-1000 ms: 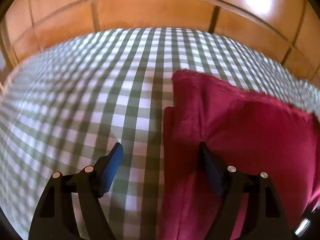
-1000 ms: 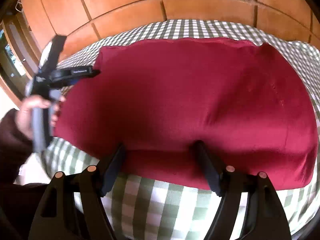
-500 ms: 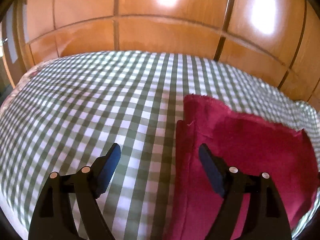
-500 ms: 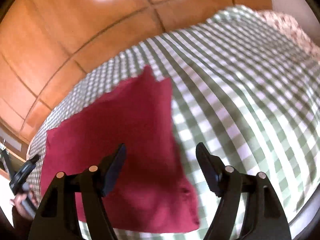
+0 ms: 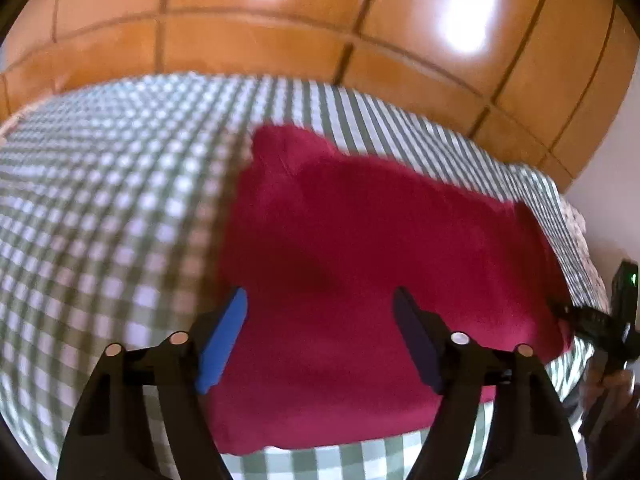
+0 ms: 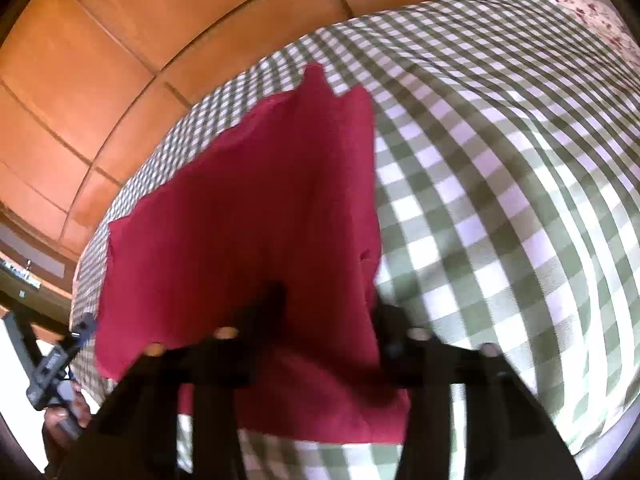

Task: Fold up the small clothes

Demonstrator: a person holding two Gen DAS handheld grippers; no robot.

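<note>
No writing could be read anywhere. Nearest the left wrist camera, the left gripper (image 5: 320, 336) hung released above the red garment (image 5: 360, 264), its jaws wide apart and having just narrowed slightly. The right gripper (image 6: 328, 320) had just been closing, the garment's right edge between its blurred jaws; whether they pinched it I cannot tell. The garment lay flat on the green-checked bed cover (image 5: 112, 208). Beyond, toward 12 o'clock, stood orange wooden panels (image 5: 248, 36).
</note>
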